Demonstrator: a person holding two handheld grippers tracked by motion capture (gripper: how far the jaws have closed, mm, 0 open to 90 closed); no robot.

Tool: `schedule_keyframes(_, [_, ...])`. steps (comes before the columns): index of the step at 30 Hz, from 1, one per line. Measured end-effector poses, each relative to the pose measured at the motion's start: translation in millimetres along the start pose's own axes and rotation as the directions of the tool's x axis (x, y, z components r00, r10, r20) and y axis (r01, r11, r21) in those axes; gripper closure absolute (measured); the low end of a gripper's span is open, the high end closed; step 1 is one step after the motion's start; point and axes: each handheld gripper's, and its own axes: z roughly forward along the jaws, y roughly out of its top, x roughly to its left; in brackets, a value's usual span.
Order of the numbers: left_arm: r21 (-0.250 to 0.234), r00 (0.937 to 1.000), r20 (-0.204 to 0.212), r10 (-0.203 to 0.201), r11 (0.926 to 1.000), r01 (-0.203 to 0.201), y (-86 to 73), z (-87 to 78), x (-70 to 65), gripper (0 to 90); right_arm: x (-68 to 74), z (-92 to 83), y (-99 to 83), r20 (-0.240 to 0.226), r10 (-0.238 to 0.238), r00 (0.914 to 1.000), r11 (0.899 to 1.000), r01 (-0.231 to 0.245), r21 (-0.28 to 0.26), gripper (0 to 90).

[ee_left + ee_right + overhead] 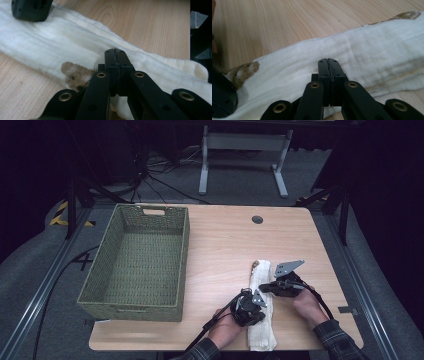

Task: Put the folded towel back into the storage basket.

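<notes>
With the folded white towel (261, 306) lying lengthwise on the counter (220, 245) right of the woven basket (137, 262), both the left gripper (258, 298) and right gripper (263, 288), fingers fully closed and empty, should be pressed flat and evenly so the fold is kept.

A white cloth (261, 310) — folded into a long, narrow strip with a brown animal-face patch (75, 75) — lies lengthwise on the table's near right part.
</notes>
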Motion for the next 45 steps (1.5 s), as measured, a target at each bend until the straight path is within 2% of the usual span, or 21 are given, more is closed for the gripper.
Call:
schedule_keyframes(4, [-0.01, 1.0, 0.004, -0.003, 0.9999, 0.003, -0.2, -2.0, 0.0, 84.5, 1.0, -2.1, 0.4, 0.004, -0.007, 1.0, 1.0, 0.007, -0.004, 89.9])
schedule_keyframes(5, [-0.034, 0.9999, -0.015, -0.005, 0.9994, 0.004, 0.2, -8.2, 2.3, 84.5, 2.5, -7.9, 0.2, 0.002, 0.002, 1.0, 1.0, -0.002, -0.017, 89.7])
schedule_keyframes(6, [-0.034, 0.9999, -0.015, -0.005, 0.9994, 0.004, 0.2, -8.2, 2.3, 84.5, 2.5, -7.9, 0.2, 0.002, 0.002, 1.0, 1.0, -0.002, -0.017, 89.7])
schedule_keyframes(7, [-0.047, 0.9988, -0.045, -0.018, 0.9988, 0.015, 0.9, -16.3, 6.3, 84.6, 4.5, -17.0, -1.1, -0.003, 0.004, 1.0, 0.999, -0.004, -0.049, 89.6])
schedule_keyframes(8, [-0.047, 0.9988, -0.045, -0.018, 0.9988, 0.015, 0.9, -16.3, 6.3, 84.6, 6.2, -20.2, -1.9, -0.005, 0.007, 1.0, 0.999, -0.007, -0.053, 89.6])
schedule_keyframes(9, [-0.051, 0.9967, -0.079, -0.016, 0.9986, 0.012, 2.2, -23.7, 13.4, 84.8, 8.7, -23.5, -3.2, 0.0, 0.004, 1.0, 0.998, -0.004, -0.057, 89.6])
schedule_keyframes(10, [-0.051, 0.9967, -0.079, -0.016, 0.9986, 0.012, 2.2, -23.7, 13.4, 85.1, 8.7, -23.5, -3.2, 0.0, 0.004, 1.0, 0.998, -0.004, -0.057, 89.6])
schedule_keyframes(11, [-0.071, 0.994, -0.105, -0.028, 0.9972, 0.021, 2.6, -28.6, 19.7, 85.3, 14.4, -29.4, -8.2, -0.006, 0.001, 1.0, 0.999, -0.001, -0.053, 89.6])
schedule_keyframes(14, [-0.053, 0.9918, -0.123, -0.034, 0.9982, 0.028, 3.9, -32.2, 24.9, 85.4, 18.7, -34.0, -13.6, -0.004, 0.004, 1.0, 0.999, -0.004, -0.044, 89.6])
schedule_keyframes(17, [-0.054, 0.9893, -0.145, -0.022, 0.9984, 0.014, 9.1, -32.8, 36.2, 85.4, 26.7, -42.5, -20.2, -0.002, 0.0, 1.0, 0.999, 0.0, -0.051, 89.4])
schedule_keyframes(22, [-0.043, 0.9887, -0.15, -0.002, 0.9991, -0.004, 18.7, -26.6, 49.7, 84.8, 37.8, -47.1, -22.5, -0.016, -0.005, 0.9999, 0.998, 0.004, -0.064, 87.1])
schedule_keyframes(26, [-0.053, 0.9875, -0.157, 0.011, 0.9984, -0.019, 27.8, -19.0, 62.2, 84.9, 49.3, -43.9, -23.6, -0.035, -0.034, 0.9988, 0.998, 0.032, -0.053, 87.1])
schedule_keyframes(31, [-0.009, 0.9888, -0.14, 0.051, 0.9986, -0.053, 31.5, -1.6, 70.8, 84.9, 54.7, -31.8, -25.3, -0.065, -0.035, 0.9973, 0.999, 0.034, -0.02, 87.2])
schedule_keyframes(32, [0.009, 0.989, -0.135, 0.06, 0.9982, -0.059, 31.1, 1.7, 71.5, 85.0, 55.8, -30.1, -24.7, -0.064, -0.04, 0.9971, 0.999, 0.038, -0.021, 87.0])
schedule_keyframes(34, [0.004, 0.9897, -0.132, 0.054, 0.9985, -0.054, 29.4, 5.5, 71.3, 85.4, 59.1, -28.6, -21.0, -0.07, -0.054, 0.9961, 0.998, 0.051, -0.044, 87.2])
schedule_keyframes(37, [0.016, 0.9884, -0.141, 0.058, 0.9983, -0.056, 29.6, 4.9, 70.7, 86.3, 66.5, -24.6, -16.8, -0.098, -0.074, 0.9924, 0.996, 0.069, -0.055, 87.2])
schedule_keyframes(41, [0.044, 0.9845, -0.161, 0.07, 0.997, -0.064, 27.9, 0.4, 72.7, 89.2, 68.5, -14.8, -19.1, -0.109, -0.085, 0.9905, 0.996, 0.087, 0.016, 89.3])
schedule_keyframes(43, [0.028, 0.9843, -0.167, 0.056, 0.9983, -0.052, 24.4, -1.7, 74.7, 89.4, 66.9, -14.5, -21.3, -0.112, -0.072, 0.991, 0.997, 0.075, 0.017, 89.7])
schedule_keyframes(45, [0.046, 0.985, -0.165, 0.052, 0.9979, -0.045, 23.3, -4.9, 75.9, 89.5, 65.4, -15.5, -21.9, -0.108, -0.071, 0.9916, 0.997, 0.073, 0.021, 89.8])
